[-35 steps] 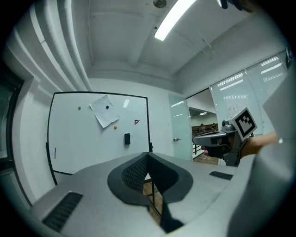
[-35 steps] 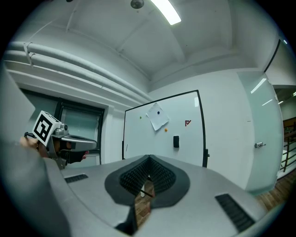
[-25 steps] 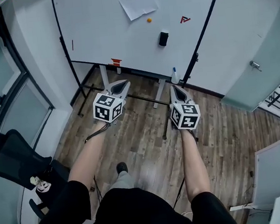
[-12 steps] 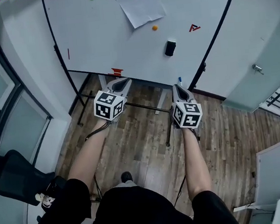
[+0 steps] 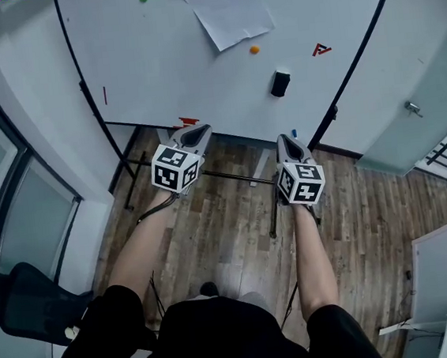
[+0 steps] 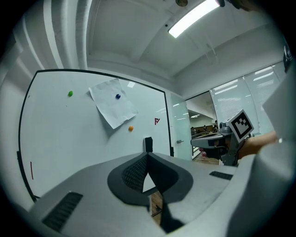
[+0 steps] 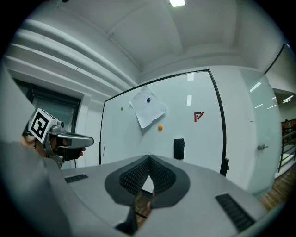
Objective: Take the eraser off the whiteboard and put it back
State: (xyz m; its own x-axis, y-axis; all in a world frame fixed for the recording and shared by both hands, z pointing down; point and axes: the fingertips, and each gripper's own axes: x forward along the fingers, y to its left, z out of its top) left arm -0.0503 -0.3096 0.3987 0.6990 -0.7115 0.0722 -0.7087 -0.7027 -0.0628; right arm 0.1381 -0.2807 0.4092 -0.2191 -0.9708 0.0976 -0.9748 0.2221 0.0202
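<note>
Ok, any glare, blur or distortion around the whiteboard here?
Head view: sharp and evenly lit, whiteboard edges bowed. Right gripper view: heavy fisheye, dark corners, two light reflections on the whiteboard above the eraser. Left gripper view: ceiling light blown out, same fisheye.

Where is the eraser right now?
In the head view the eraser sits on the right half of the whiteboard, just below the orange magnet and left of the red mark.
</note>
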